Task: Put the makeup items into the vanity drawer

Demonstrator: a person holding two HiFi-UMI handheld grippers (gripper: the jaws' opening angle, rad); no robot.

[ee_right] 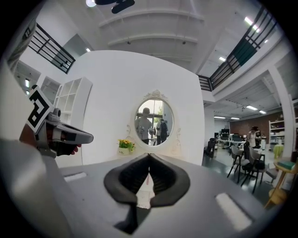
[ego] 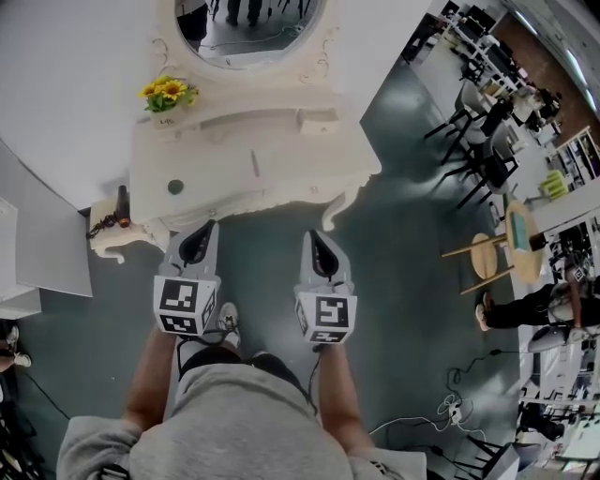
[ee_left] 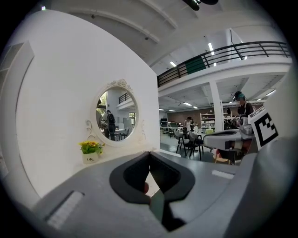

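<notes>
The left gripper (ego: 200,239) and the right gripper (ego: 317,248) are held side by side, nearly level, with their tips short of the front edge of the vanity (ego: 281,178). Both pairs of fingers are clenched tip to tip and grasp nothing. This looks like an approach stance, with both tools aimed at the work before either commits.

The likely makeup items lie on the white surface beyond the fingers. A round dark item (ego: 175,187) sits just ahead of the left fingers, and a slim pale stick (ego: 253,164) lies ahead of the gap between the two grippers. A pot of yellow flowers (ego: 167,97) stands further back under the oval mirror (ego: 253,28), out of the working area. A small raised box with a handle (ego: 319,118) sits beyond the right fingers. Whether it is the drawer I cannot tell, and no open drawer shows. By my reading the task has not started: a drawer must be opened first, which probably falls to one gripper, and its fingers will have to part first.
</notes>
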